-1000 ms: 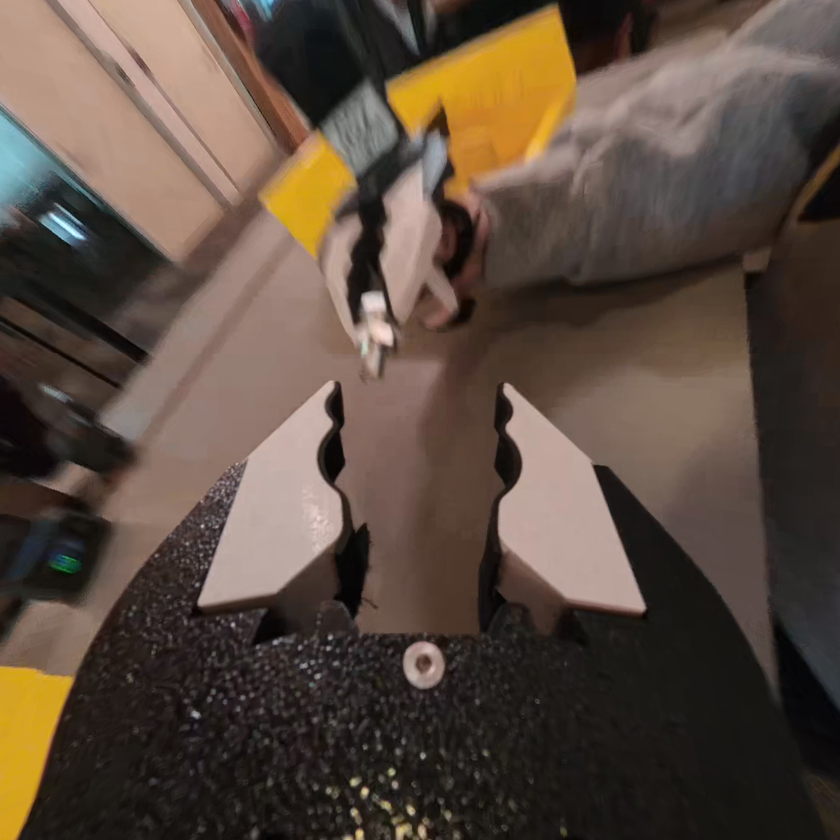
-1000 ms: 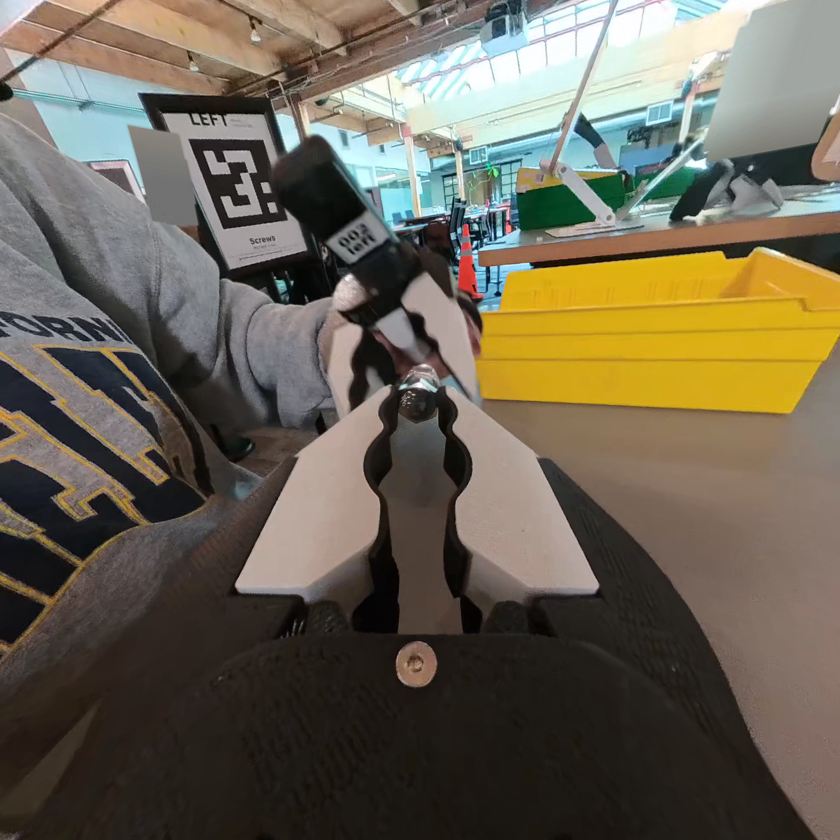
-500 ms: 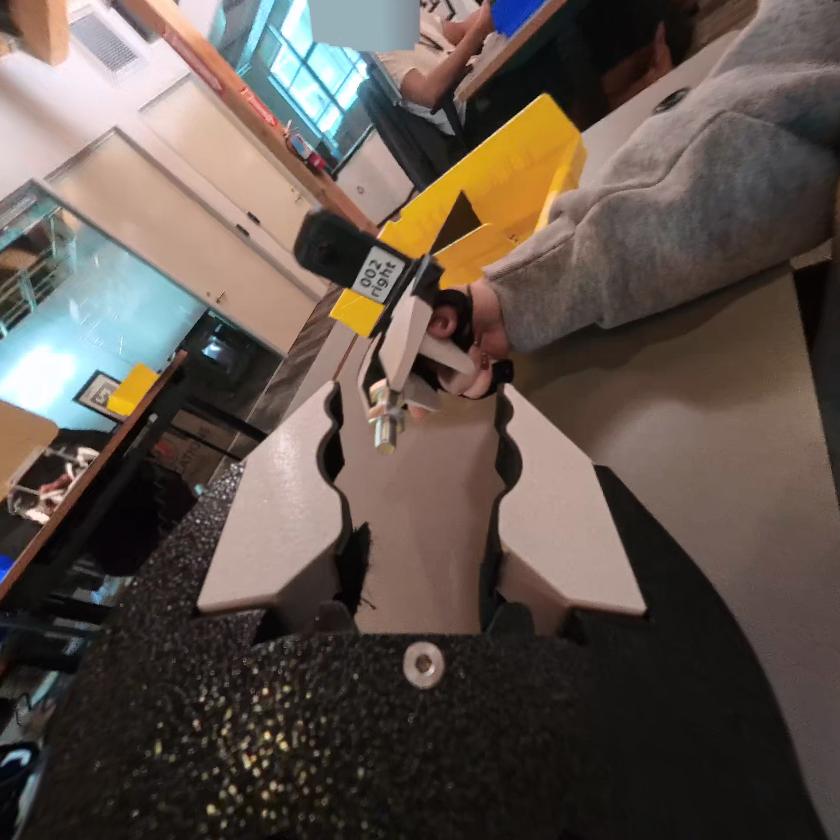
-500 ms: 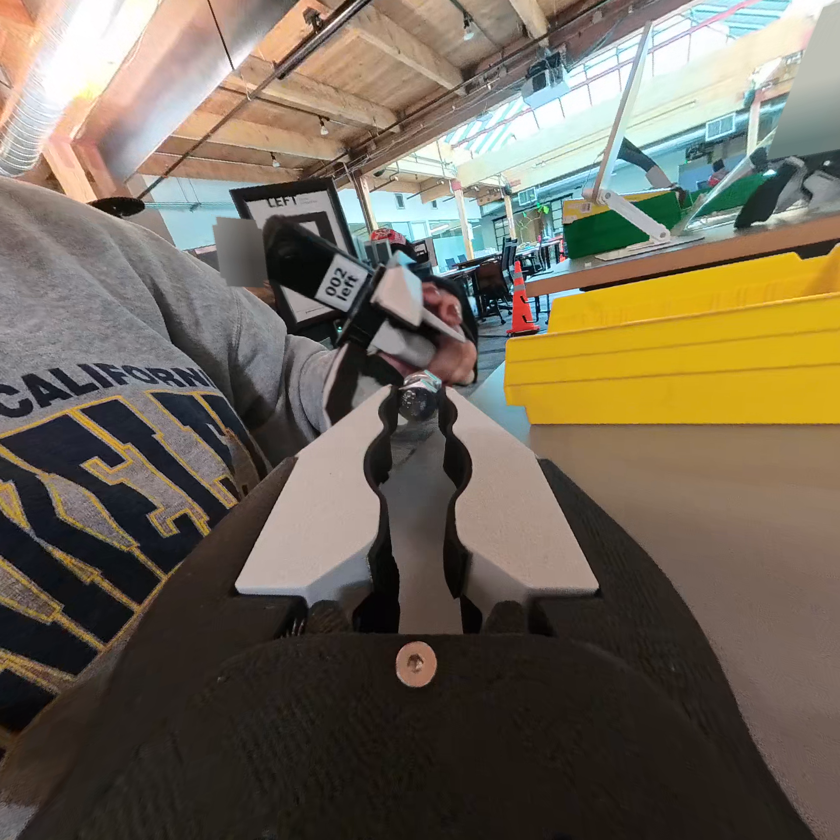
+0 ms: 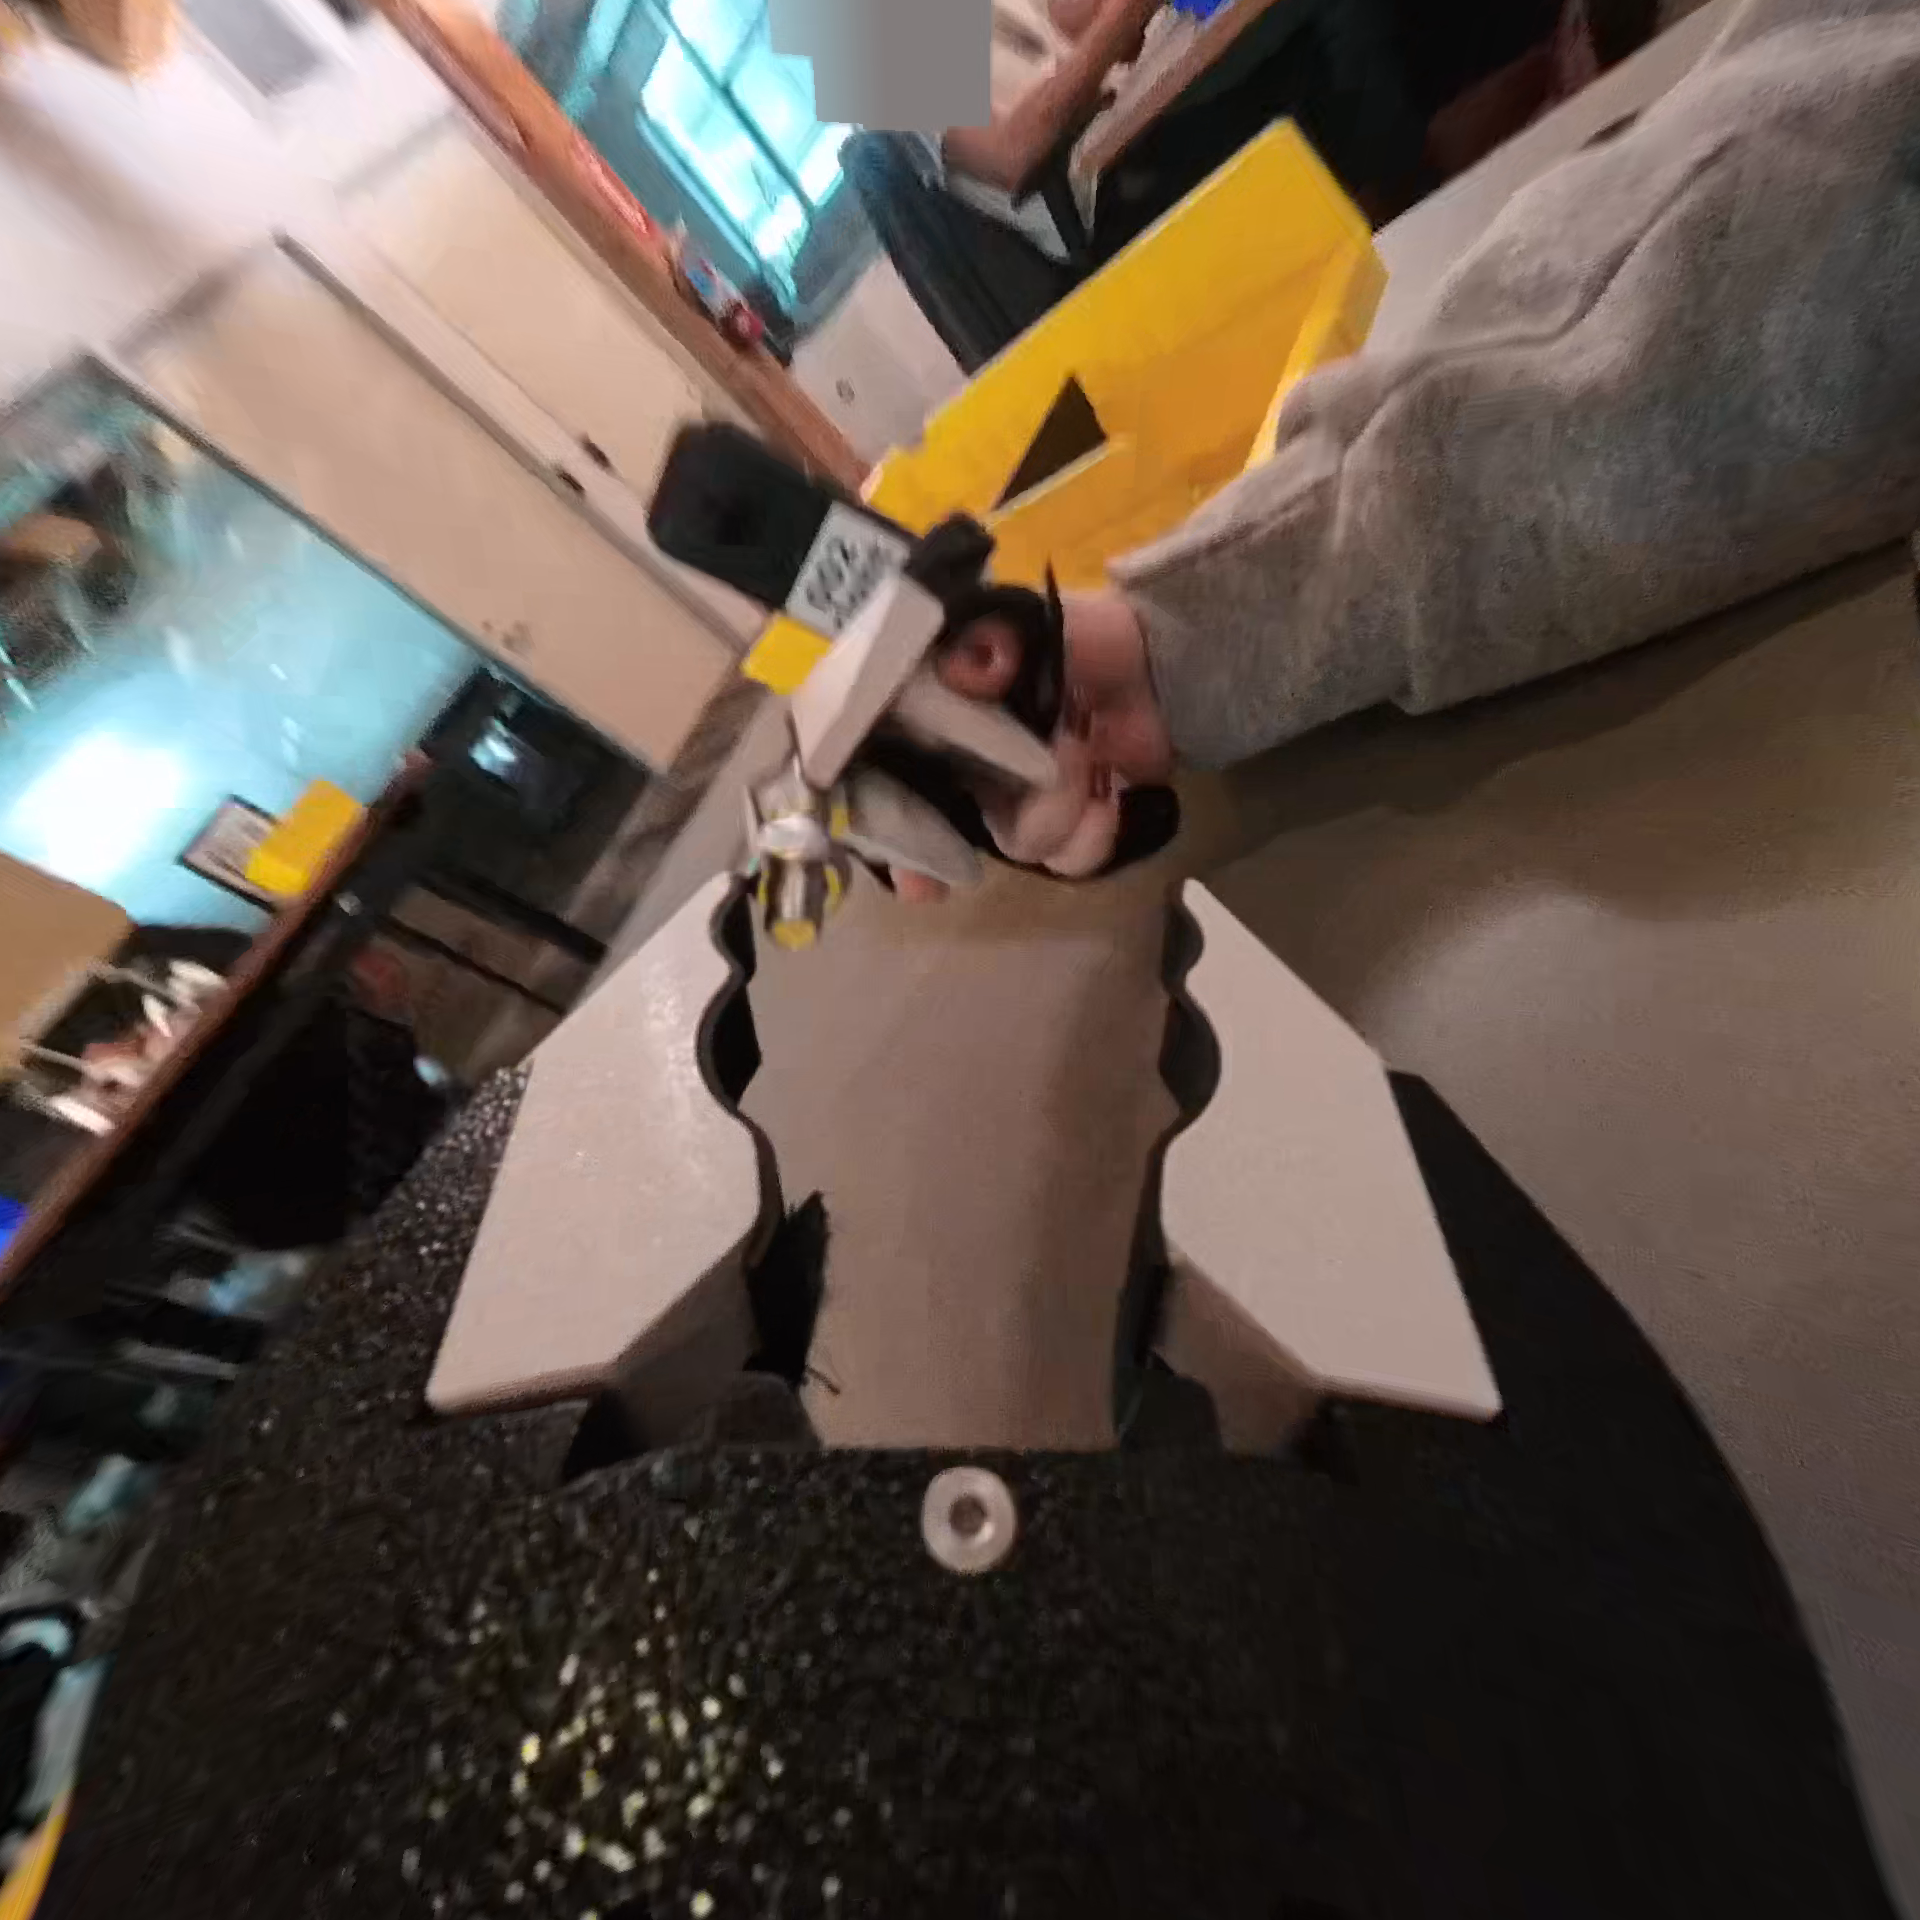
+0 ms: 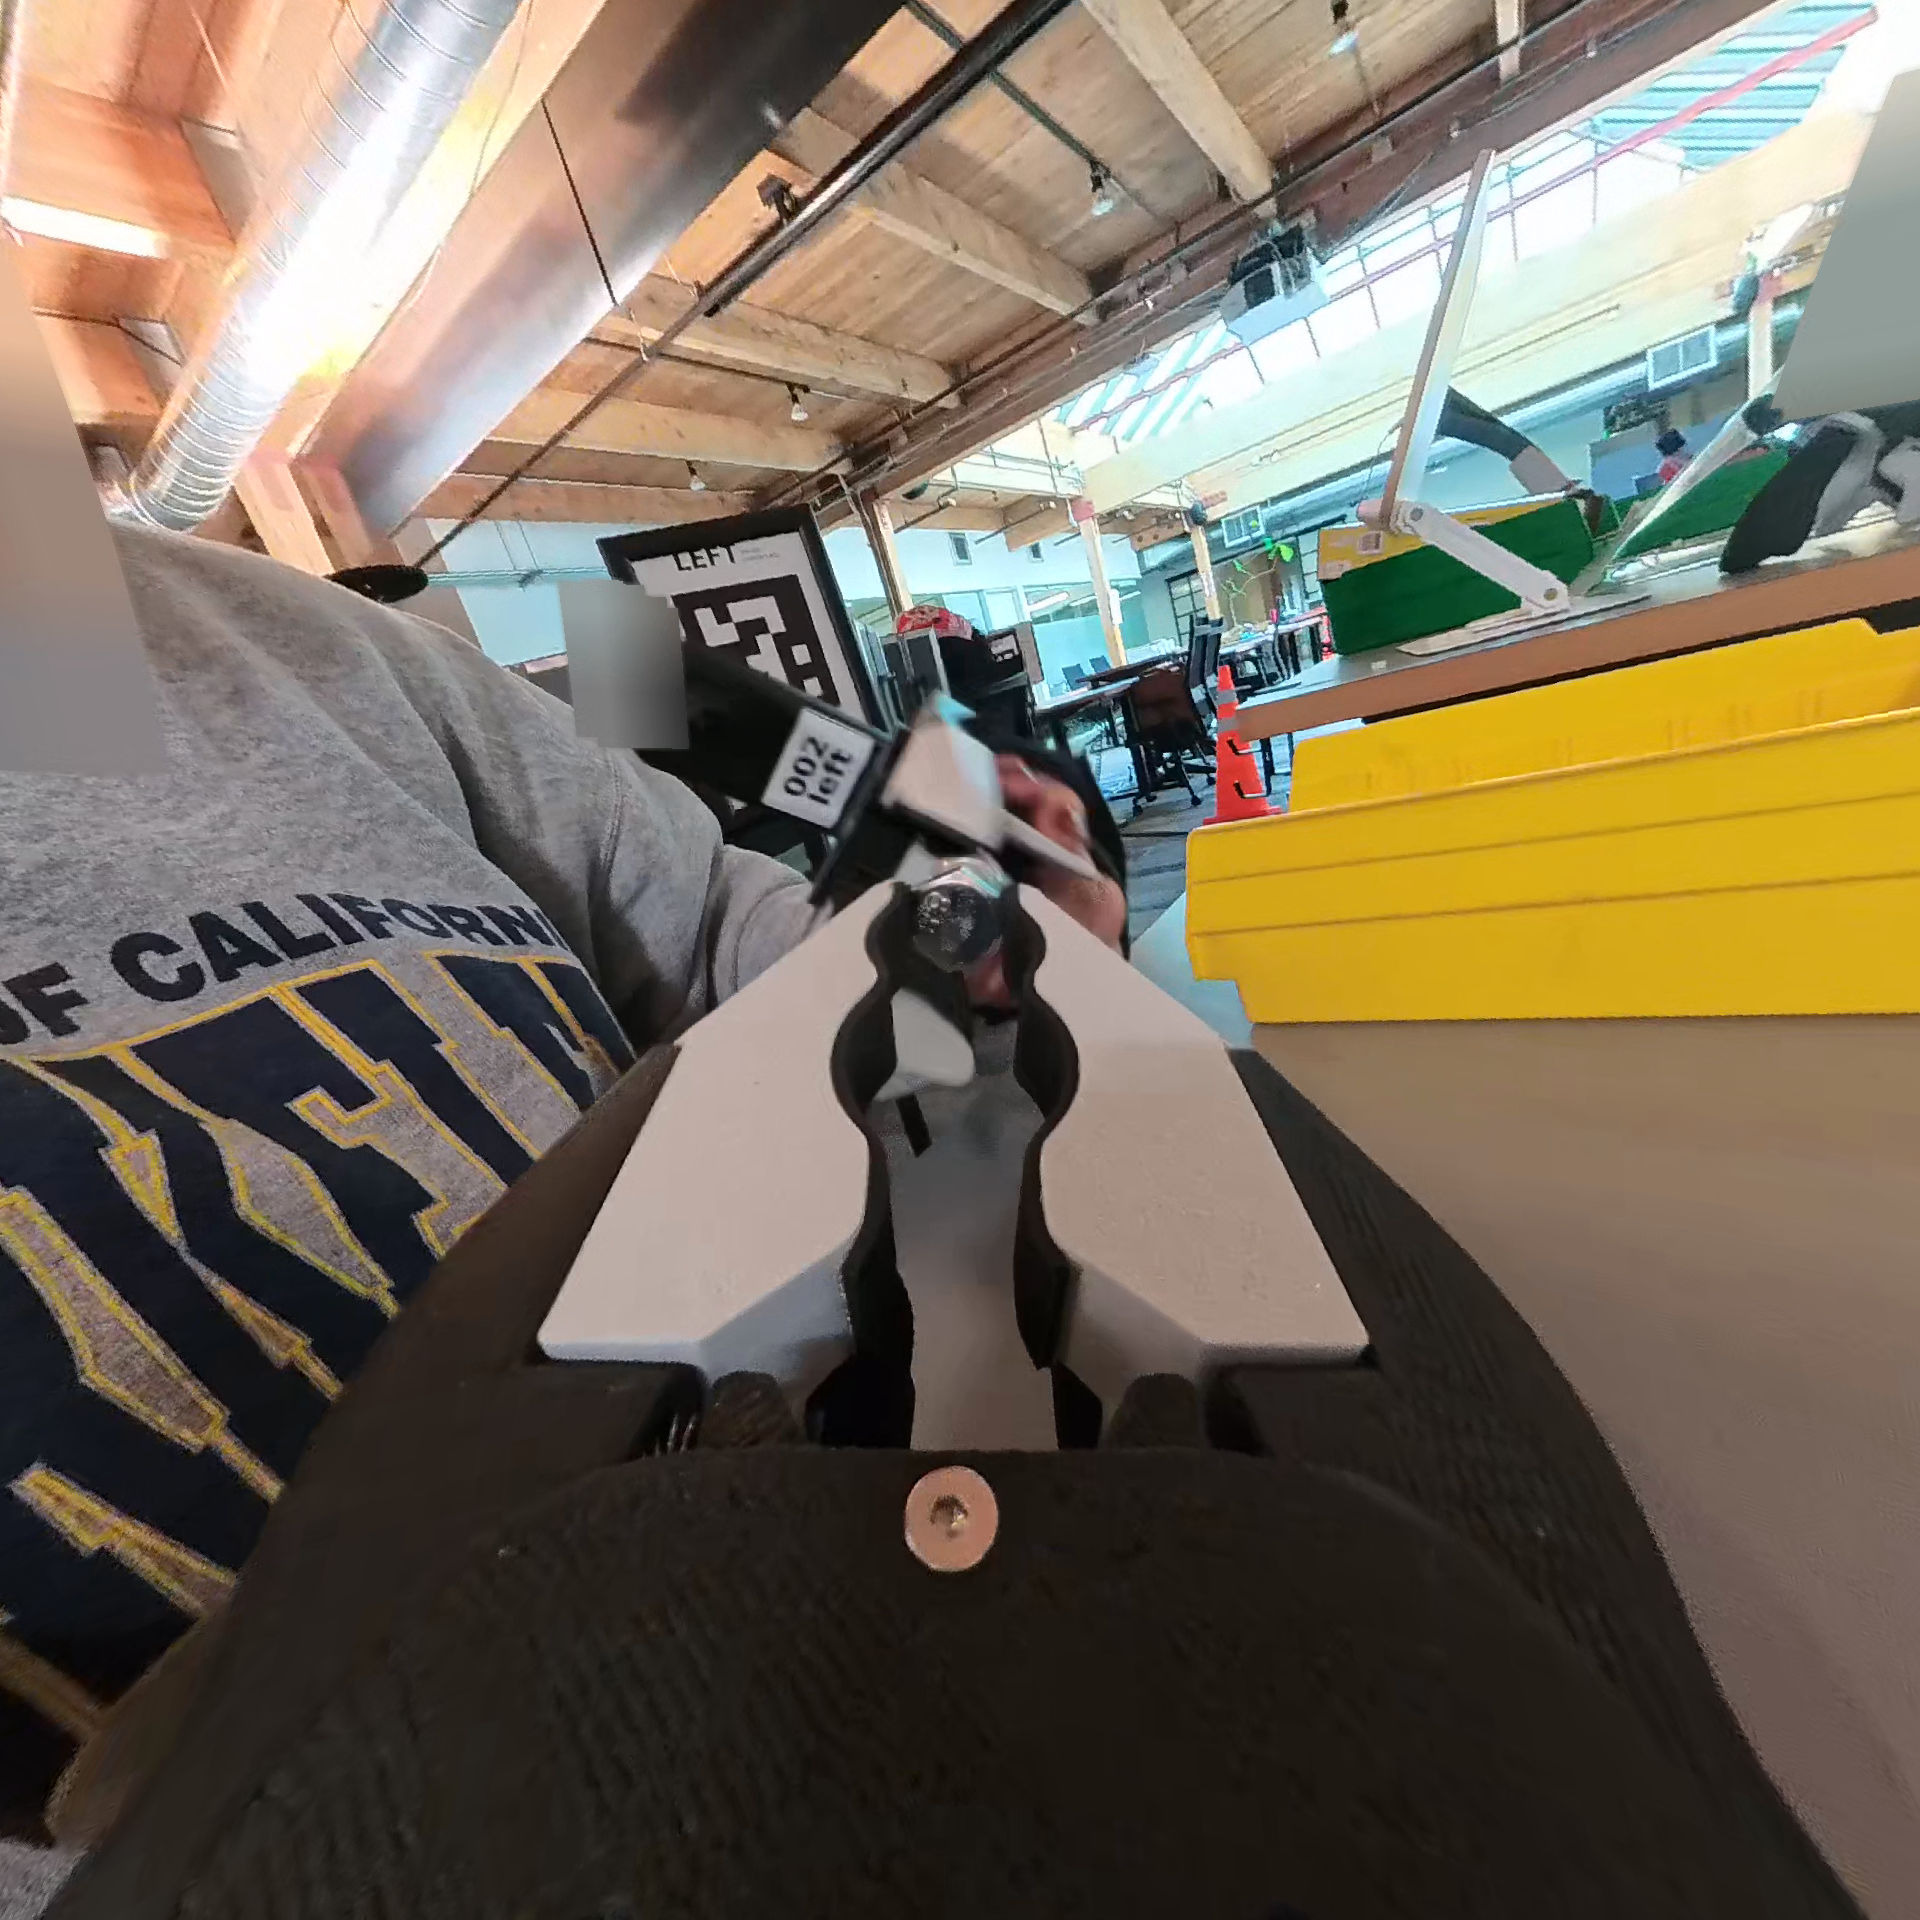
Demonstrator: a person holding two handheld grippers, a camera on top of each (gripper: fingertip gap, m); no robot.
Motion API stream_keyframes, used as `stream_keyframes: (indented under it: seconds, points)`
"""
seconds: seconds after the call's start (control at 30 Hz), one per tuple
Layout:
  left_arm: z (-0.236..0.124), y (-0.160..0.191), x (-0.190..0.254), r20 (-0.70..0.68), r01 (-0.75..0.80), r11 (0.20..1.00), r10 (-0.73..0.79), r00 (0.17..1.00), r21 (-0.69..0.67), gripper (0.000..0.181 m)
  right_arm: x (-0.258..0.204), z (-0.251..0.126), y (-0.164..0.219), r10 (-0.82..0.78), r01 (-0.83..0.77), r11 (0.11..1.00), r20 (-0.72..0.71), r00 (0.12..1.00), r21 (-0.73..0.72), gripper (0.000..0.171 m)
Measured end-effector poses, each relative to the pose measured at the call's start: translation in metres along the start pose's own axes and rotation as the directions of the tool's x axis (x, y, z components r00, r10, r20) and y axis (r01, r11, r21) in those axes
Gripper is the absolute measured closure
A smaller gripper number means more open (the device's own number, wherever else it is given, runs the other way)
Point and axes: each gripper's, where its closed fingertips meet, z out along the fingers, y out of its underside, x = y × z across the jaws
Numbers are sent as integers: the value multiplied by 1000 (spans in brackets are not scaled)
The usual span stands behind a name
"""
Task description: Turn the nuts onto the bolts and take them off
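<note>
The right claw [image 6: 951, 925] was clamped on the head end of a bolt [image 6: 954, 920], holding it up off the tan surface [image 6: 1558, 1195], well clear of the yellow bins [image 6: 1558, 862] at the far right. Seen from the left side, the bolt's shank [image 5: 795, 894] pointed out of those fingers towards the left claw [image 5: 951, 997], its long axis running roughly from one claw to the other. A nut seemed to sit on the shank near the head, though blur made that hard to tell. The left claw stood wide, holding nothing, with the free tip of the bolt just beside the end of its left finger [image 5: 623, 1143] rather than centred in the gap. I judged it would need to shift sideways before closing.
</note>
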Motion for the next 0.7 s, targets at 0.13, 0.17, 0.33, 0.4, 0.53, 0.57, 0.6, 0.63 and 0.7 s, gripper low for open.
stream_keyframes:
  seconds: [0.13,0.17,0.33,0.4,0.53,0.57,0.6,0.63,0.7]
  points:
    - [5,42,8,-57,119,981,-129,990,-154,112,-3,-2,-7,-12,12,1000,9,1000,26,156]
    - [2,29,-1,-5,96,992,-96,995,-85,113,0,-3,-4,-11,11,1000,-10,1000,11,156]
    - [-4,-14,-8,101,-103,993,97,990,53,113,1,-1,0,5,-5,1000,0,1000,3,156]
    - [0,-6,-4,61,-67,997,65,996,29,110,-2,-1,-2,9,-9,1000,17,1000,17,156]
    - [8,47,3,-14,156,975,-161,987,-158,102,-8,-2,-12,-3,0,998,43,999,62,156]
    - [4,36,-5,32,134,987,-132,991,-93,107,-4,-3,-8,-1,0,999,21,1000,43,156]
    - [-1,21,-15,96,87,996,-85,992,-22,111,-1,-4,-6,6,-7,999,7,1000,33,156]
    - [-6,4,-22,151,24,999,-30,988,40,113,0,-5,-5,17,-17,999,9,1000,37,156]
    - [-9,-14,-21,179,-80,994,66,982,72,116,1,-3,-3,23,-24,999,16,1000,29,156]
